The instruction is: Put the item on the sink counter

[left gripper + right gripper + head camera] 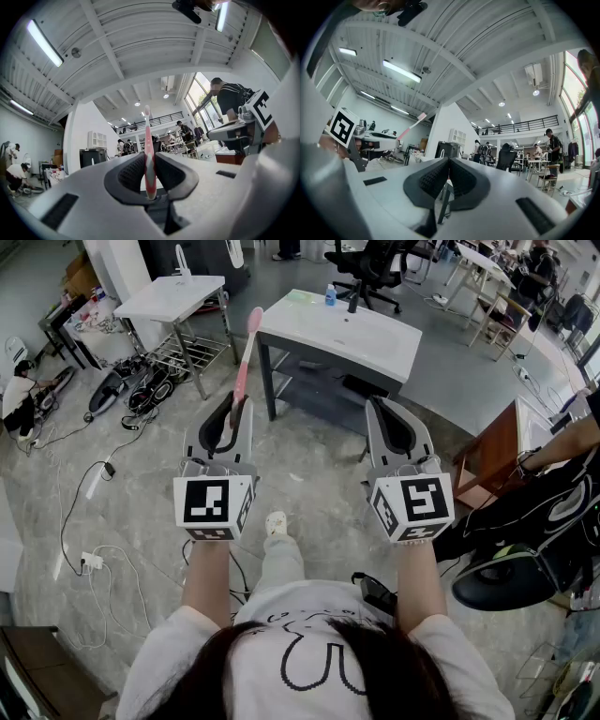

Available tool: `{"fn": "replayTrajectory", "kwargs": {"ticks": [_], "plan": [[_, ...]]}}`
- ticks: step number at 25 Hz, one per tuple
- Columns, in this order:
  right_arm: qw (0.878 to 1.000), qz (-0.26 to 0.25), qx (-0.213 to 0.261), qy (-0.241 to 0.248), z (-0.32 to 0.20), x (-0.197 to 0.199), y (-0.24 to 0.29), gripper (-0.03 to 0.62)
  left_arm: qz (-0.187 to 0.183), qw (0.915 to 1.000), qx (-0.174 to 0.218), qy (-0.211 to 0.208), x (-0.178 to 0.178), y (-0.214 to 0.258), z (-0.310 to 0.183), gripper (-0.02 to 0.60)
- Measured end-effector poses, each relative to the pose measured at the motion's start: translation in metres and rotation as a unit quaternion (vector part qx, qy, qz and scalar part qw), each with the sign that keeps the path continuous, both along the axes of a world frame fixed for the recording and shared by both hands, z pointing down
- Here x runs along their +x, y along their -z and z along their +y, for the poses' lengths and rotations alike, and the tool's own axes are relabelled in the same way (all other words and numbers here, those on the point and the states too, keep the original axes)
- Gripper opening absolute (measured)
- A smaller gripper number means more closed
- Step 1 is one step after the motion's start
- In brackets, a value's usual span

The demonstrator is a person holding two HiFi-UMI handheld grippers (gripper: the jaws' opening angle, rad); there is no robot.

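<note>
Left gripper [232, 409]: jaws clamped on pink toothbrush [246, 357], handle end pinched, head pointed up and ahead. Carry step judged in hand. Sink counter [342, 334] well ahead of both grippers; approach needed, then lowering onto top and release. Right gripper [384, 407]: jaws together, nothing held.

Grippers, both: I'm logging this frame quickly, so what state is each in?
Left gripper: closed on the pink toothbrush.
Right gripper: closed, nothing between its jaws.

Black office chair [375, 268], white floor power strip [91, 562], possibly a small water bottle [330, 294].
</note>
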State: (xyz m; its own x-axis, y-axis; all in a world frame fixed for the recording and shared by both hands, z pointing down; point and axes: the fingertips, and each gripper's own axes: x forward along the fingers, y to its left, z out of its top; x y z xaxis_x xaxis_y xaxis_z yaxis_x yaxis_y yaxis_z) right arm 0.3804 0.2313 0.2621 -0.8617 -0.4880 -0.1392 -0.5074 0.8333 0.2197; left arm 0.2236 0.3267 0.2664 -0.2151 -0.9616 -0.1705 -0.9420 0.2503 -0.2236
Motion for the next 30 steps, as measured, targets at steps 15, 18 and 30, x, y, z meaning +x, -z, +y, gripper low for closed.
{"fn": "replayTrajectory", "kwargs": {"ticks": [15,18,30], "plan": [[0.999,-0.01,-0.03,0.019,-0.098,-0.108,-0.008,0.029,0.024,0.9997,-0.006,0.005,-0.112,-0.013,-0.1,0.072],[0.999,-0.003,-0.031,0.012,-0.131,-0.141,-0.012,0.029,0.029,0.9995,-0.008,0.003,-0.146,-0.015,-0.131,0.072],[1.0,-0.003,-0.022,-0.013,-0.235,-0.27,0.008,0.029,0.035,0.9992,-0.006,-0.019,-0.28,0.0,-0.244,0.072]]}}
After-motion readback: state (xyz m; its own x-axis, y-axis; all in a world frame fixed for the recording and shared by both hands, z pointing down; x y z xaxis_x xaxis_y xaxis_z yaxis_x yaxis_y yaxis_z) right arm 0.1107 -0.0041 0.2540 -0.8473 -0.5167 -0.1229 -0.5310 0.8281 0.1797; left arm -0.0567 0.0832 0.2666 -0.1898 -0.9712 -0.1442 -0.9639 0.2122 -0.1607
